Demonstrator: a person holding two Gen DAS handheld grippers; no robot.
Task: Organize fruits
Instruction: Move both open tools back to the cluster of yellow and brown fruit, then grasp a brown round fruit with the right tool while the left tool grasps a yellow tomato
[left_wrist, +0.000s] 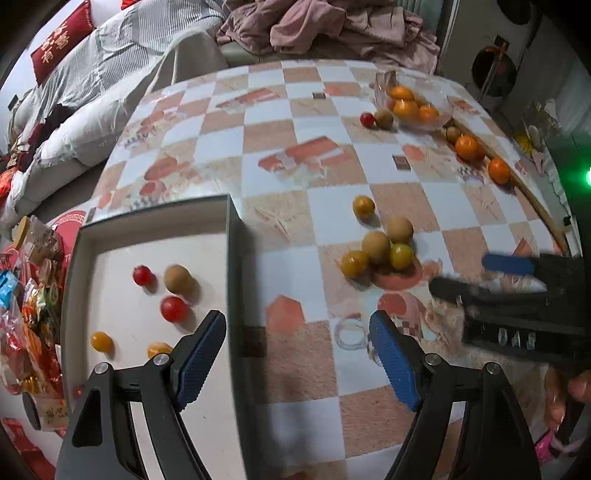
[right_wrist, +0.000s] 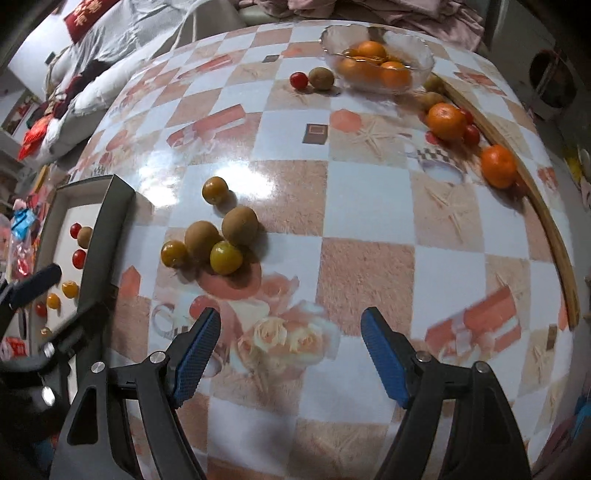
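Observation:
A dark-walled box (left_wrist: 232, 266) with a white floor holds red tomatoes (left_wrist: 173, 308), a brown kiwi (left_wrist: 178, 278) and small yellow fruits (left_wrist: 101, 341). My left gripper (left_wrist: 297, 354) hangs open astride the box's right wall, nothing between its pads. A cluster of kiwis and yellow-green fruits (left_wrist: 380, 251) (right_wrist: 210, 243) lies on the table. My right gripper (right_wrist: 290, 354) is open and empty above the tablecloth, below that cluster. A glass bowl (right_wrist: 332, 37) at the back holds oranges (right_wrist: 373, 64). Loose oranges (right_wrist: 445, 116) (right_wrist: 498, 166) lie at the right.
A checked tablecloth (right_wrist: 369, 195) covers the table, with a wooden strip (right_wrist: 554, 236) along its right edge. A red tomato (right_wrist: 298, 80) and a kiwi (right_wrist: 321, 78) sit left of the bowl. Snack packets (left_wrist: 29, 314) crowd the left. A sofa with bedding (left_wrist: 110, 66) stands behind.

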